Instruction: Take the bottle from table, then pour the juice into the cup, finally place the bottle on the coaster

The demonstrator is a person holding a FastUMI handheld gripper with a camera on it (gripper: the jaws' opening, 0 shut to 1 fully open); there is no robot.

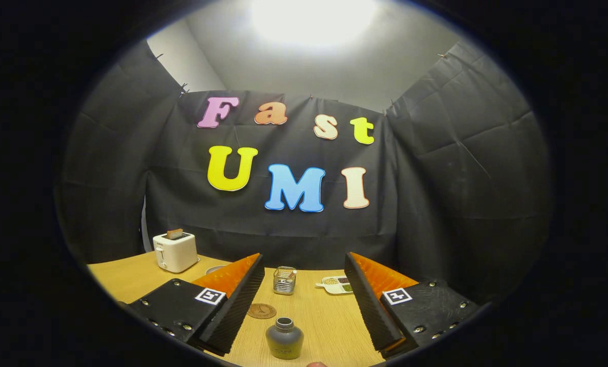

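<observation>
The gripper [304, 306] is held above the near part of the wooden tabletop [329, 321], and its two fingers stand wide apart, with nothing between their pads. The bottle [284, 338] stands upright on the tabletop near the near edge, between the two fingers but touching none of them. It is a small dark grey bottle with a round body, and its neck is open at the top. The coaster [261, 311], a round brown disc, lies flat on the wood just beyond the bottle and a little to the left, close beside the left finger. The cup [284, 280] is a clear glass that stands further back, about in the middle of the tabletop, beyond the coaster. To the right of the cup, toward the far edge, there is a small white tray [336, 285] with several compartments that hold things of different colours. Near the far left corner stands a white toaster [175, 251] with a slice of bread sticking out of its slot
</observation>
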